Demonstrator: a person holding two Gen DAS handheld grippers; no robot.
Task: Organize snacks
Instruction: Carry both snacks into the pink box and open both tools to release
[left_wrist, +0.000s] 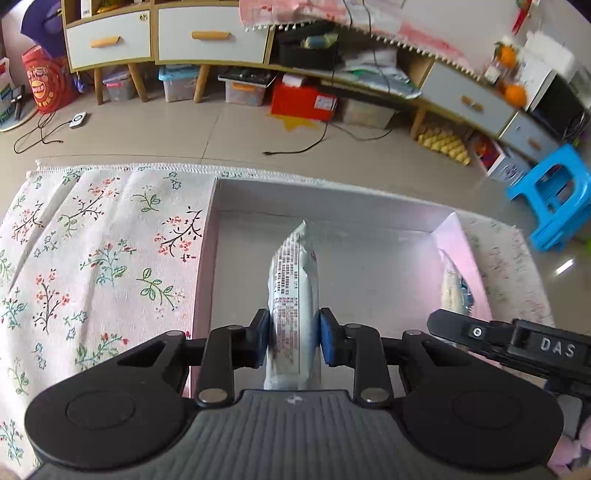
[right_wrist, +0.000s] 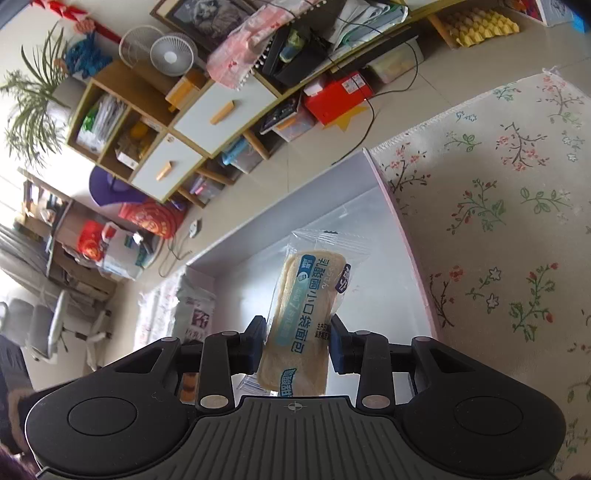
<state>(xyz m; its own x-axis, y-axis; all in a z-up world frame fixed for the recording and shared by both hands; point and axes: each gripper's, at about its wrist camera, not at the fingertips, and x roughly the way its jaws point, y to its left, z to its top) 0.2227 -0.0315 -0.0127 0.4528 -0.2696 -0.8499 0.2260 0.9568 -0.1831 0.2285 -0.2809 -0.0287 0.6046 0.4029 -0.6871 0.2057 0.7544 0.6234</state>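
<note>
My left gripper (left_wrist: 293, 338) is shut on a white snack packet (left_wrist: 293, 284) held on edge, printed back up, over the open pink-walled box (left_wrist: 207, 258). My right gripper (right_wrist: 297, 341) is shut on a clear-wrapped bread packet (right_wrist: 308, 306) with blue label text, held over the same box (right_wrist: 402, 229). In the left wrist view the right gripper's black body (left_wrist: 517, 343) comes in from the right, and its bread packet (left_wrist: 456, 288) shows by the box's right wall.
The box sits on a floral tablecloth (left_wrist: 92, 251) near the table's far edge. Beyond are a tiled floor with cables, low cabinets (left_wrist: 166, 37), storage bins, a red box (left_wrist: 303, 101) and a blue stool (left_wrist: 554, 195).
</note>
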